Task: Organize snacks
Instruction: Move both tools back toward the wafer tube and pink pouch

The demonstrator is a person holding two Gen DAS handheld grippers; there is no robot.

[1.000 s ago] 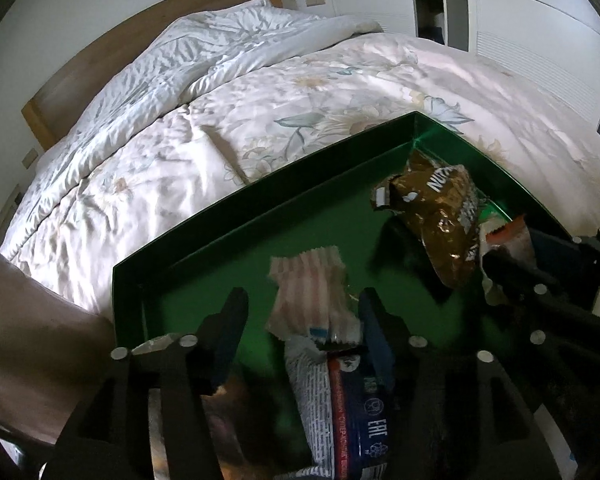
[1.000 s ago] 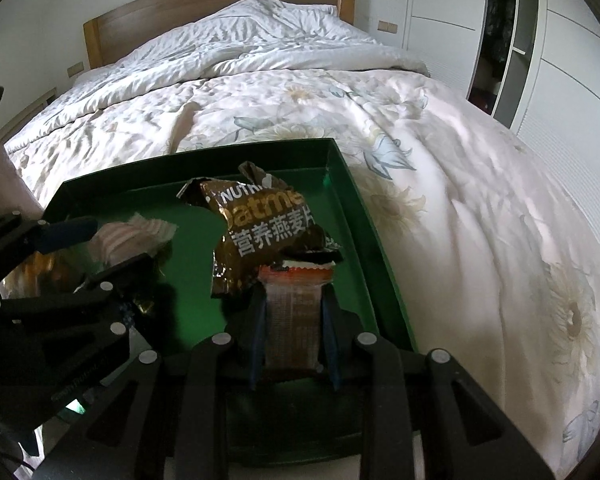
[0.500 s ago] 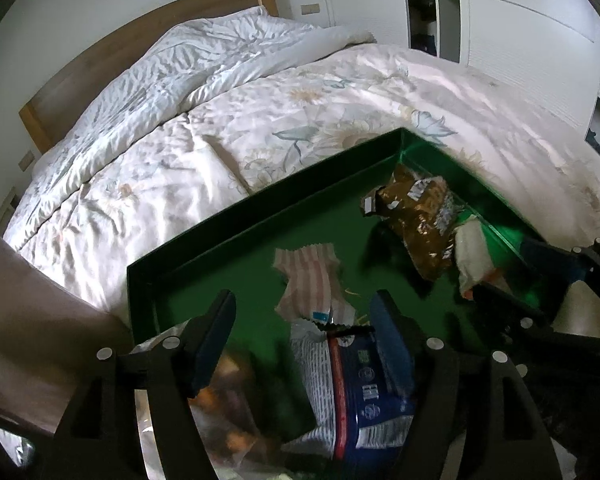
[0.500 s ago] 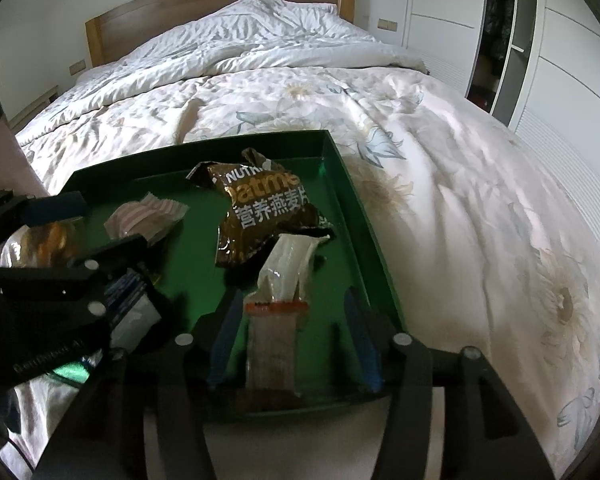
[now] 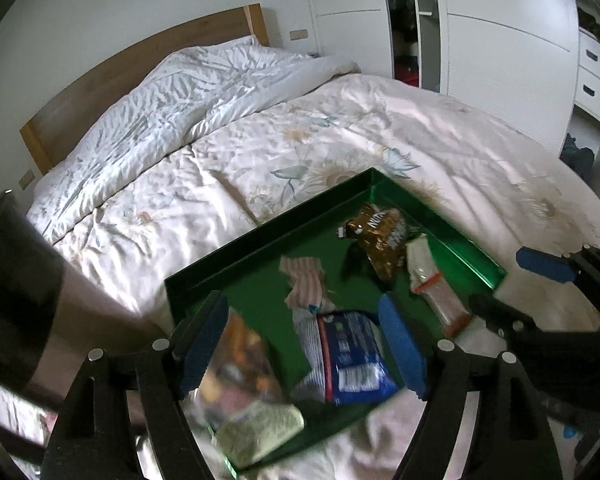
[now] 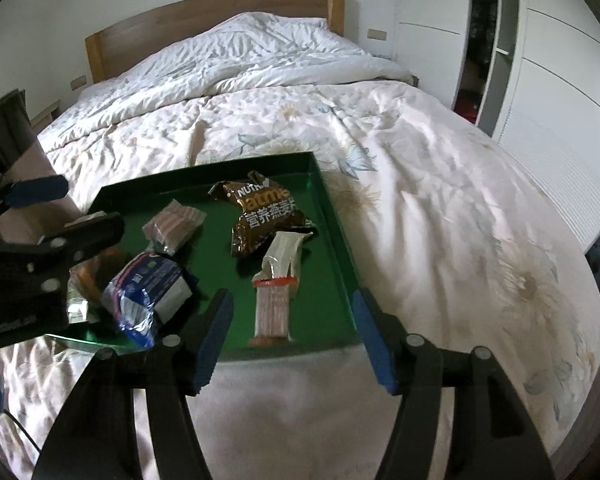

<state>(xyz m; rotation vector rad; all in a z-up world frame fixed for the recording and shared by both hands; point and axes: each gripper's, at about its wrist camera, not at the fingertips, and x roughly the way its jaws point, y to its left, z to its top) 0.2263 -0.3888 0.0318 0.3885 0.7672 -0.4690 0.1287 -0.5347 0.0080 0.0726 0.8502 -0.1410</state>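
Note:
A green tray (image 6: 342, 240) (image 5: 452, 236) lies on the bed and holds several snacks: a brown oatmeal bag (image 6: 266, 214) (image 5: 382, 238), a clear red-sealed wafer pack (image 6: 278, 292) (image 5: 434, 288), a pink striped packet (image 6: 176, 224) (image 5: 306, 282), a blue-and-white bag (image 6: 144, 286) (image 5: 348, 360) and a clear bag of orange and yellow snacks (image 5: 244, 376). My left gripper (image 5: 304, 344) is open and empty above the tray's near left end. My right gripper (image 6: 294, 336) is open and empty, above the tray's near edge, just back from the wafer pack.
The tray sits on a white floral duvet (image 6: 440, 208) covering a bed with a wooden headboard (image 6: 204, 16). White wardrobes (image 6: 560, 80) line the right wall. A brown bedside surface (image 5: 84, 312) stands to the left of the bed.
My right gripper opened and let go of the wafer pack, which now lies in the tray. My left gripper opened wider off the blue-and-white bag. Both grippers drew back and up.

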